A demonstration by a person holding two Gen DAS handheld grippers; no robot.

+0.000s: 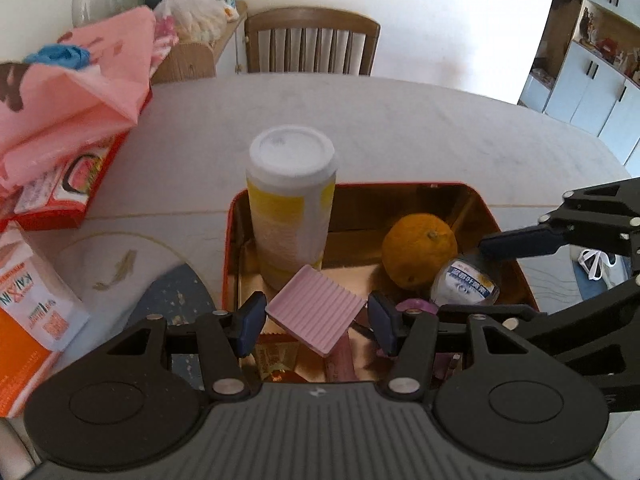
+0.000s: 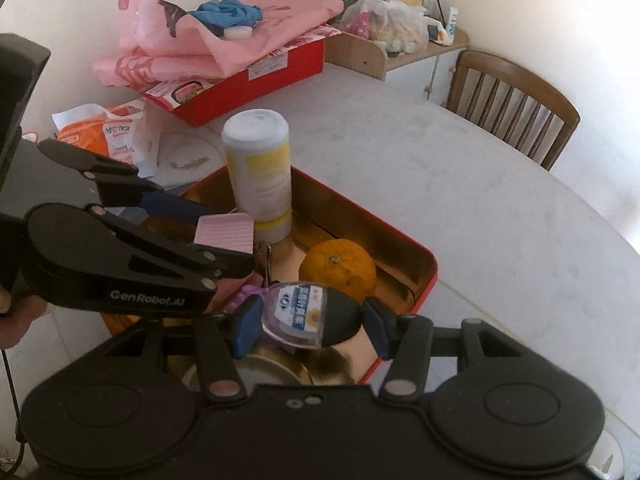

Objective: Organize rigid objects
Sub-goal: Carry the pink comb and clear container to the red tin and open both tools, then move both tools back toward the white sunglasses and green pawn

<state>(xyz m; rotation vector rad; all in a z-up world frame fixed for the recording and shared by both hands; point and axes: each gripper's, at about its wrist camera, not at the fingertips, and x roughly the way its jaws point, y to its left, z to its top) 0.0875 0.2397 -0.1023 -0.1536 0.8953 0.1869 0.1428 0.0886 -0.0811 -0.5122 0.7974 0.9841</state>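
Observation:
A red tin (image 1: 229, 240) with a gold inside stands on the pale table. In it are a tall white-lidded canister (image 1: 290, 216) with a yellow label, an orange (image 1: 418, 256) and a small clear bottle (image 1: 466, 286) with a black cap. My left gripper (image 1: 316, 324) is shut on a pink ribbed dish (image 1: 316, 316), held tilted above the tin's near end. In the right wrist view my right gripper (image 2: 312, 320) has its pads against both ends of the small bottle (image 2: 294, 316), low in the tin (image 2: 400, 236) beside the orange (image 2: 338, 268). The left gripper (image 2: 228, 236) is close on its left.
A red box (image 2: 256, 80) under a pink bag (image 2: 180, 44) and an orange packet (image 1: 24, 320) sit at the table's left. A wooden chair (image 1: 312, 40) stands at the far edge. Wrappers and a purple item (image 1: 416, 305) lie in the tin's near end.

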